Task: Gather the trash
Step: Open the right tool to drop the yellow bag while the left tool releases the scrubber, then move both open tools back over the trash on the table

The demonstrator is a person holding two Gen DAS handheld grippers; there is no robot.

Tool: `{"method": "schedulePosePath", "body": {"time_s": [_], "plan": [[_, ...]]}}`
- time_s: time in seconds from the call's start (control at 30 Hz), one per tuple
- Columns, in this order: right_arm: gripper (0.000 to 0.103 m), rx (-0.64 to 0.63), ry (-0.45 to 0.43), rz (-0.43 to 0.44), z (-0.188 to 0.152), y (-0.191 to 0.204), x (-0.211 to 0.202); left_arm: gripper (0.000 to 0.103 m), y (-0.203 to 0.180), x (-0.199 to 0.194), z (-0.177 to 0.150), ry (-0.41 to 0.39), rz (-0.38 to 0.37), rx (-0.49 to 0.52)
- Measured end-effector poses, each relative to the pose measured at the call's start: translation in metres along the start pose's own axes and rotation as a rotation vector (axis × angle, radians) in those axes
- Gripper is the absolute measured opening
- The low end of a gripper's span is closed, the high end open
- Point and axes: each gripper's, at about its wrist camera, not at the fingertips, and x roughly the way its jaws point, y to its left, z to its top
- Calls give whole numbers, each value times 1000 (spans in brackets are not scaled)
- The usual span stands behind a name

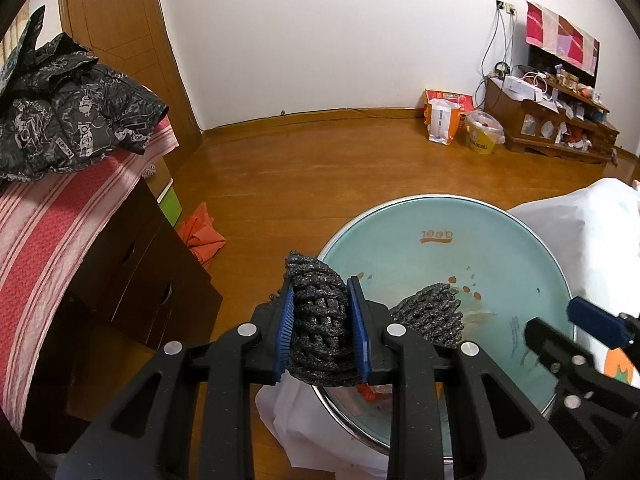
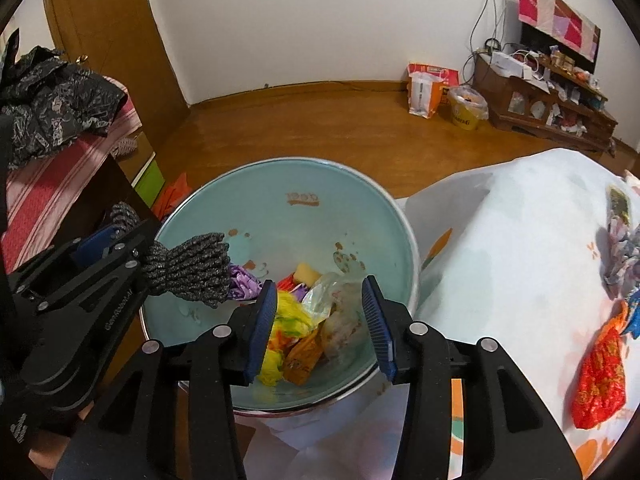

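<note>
While the left gripper is clamped on a dark speckled rope bundle at lower centre of the left wrist view, w/ the bundle's far end hanging over the bin, the right gripper sits w/ its jaws apart above the bin's mouth, nothing pressed betw. the pads. Looks like it has let go of whatever it carried; can't tell which piece.

Bin: round, pale teal inside, metal rim, centre of the right wrist view. Bottom already has a good pile: yellow wrapper, clear plastic bag, orange packet, purple scrap. So a fair part is done, I'd judge.

Left to do, as far as seen: rope bundle not yet dropped, it's only held at the bin's left rim. On the white cloth at right of the right wrist view, well apart from the bin, a red wrapper at lower right, a blue-orange scrap just above it, and crumpled pale wrappers at the right edge are still lying loose. An orange-red thing on the floor, left of the bin in the left wrist view; trash or not, can't tell.

Rough guess: past halfway, several pieces to go.
</note>
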Motion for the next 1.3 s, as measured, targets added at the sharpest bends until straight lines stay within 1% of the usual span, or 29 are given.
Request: {"method": "schedulePosePath", "body": {"time_s": [0.03, 0.07, 0.13, 0.2, 0.23, 0.3, 0.33, 0.43, 0.47, 0.53, 0.57, 0.6, 0.67, 0.7, 0.77, 0.83, 0.9, 0.97, 1.13, 1.3], "plan": [[44, 3, -5, -6, 0, -1, -2, 28, -1, 1, 0, 4, 0, 4], [45, 7, -11, -17, 0, -3, -5, 32, -2, 3, 0, 12, -1, 10], [51, 15, -20, -36, 0, -7, -10, 34, -4, 4, 0, 21, -8, 17], [57, 21, -29, -52, -1, -12, -14, 47, -6, 4, -1, 24, -11, 23], [58, 22, -33, -58, -2, -15, -16, 51, -6, 3, -2, 22, -11, 24], [62, 34, -42, -76, -2, -20, -20, 66, -7, 1, -2, 16, -14, 27], [63, 42, -44, -80, -3, -23, -22, 69, -8, 0, -2, 15, -8, 29], [66, 59, -45, -90, -4, -28, -25, 71, -8, -6, -2, 5, -2, 35], [69, 62, -50, -95, -5, -29, -27, 72, -8, -7, -3, 4, -2, 34], [74, 59, -73, -106, -6, -29, -34, 80, -7, -12, -4, -1, 8, 28], [80, 55, -83, -116, -7, -28, -36, 84, -5, -13, -4, -4, 14, 23], [87, 51, -100, -132, -8, -27, -40, 85, -3, -16, -5, -10, 20, 18], [93, 45, -124, -149, -10, -29, -47, 87, -1, -22, -8, -15, 19, 9], [95, 41, -130, -156, -11, -29, -50, 91, 0, -24, -9, -17, 20, 3], [97, 42, -130, -177, -15, -31, -55, 92, 2, -32, -14, -28, 17, -10], [98, 47, -130, -181, -18, -35, -59, 93, 4, -41, -18, -38, 7, -11], [98, 57, -129, -203, -22, -39, -63, 96, 4, -48, -21, -46, 14, -7], [98, 70, -131, -219, -28, -45, -70, 96, 3, -54, -24, -50, 14, -4], [98, 108, -150, -227, -40, -59, -91, 97, -7, -70, -32, -59, -4, 18], [98, 118, -180, -266, -53, -76, -117, 97, -25, -87, -38, -67, -46, 47]]}}
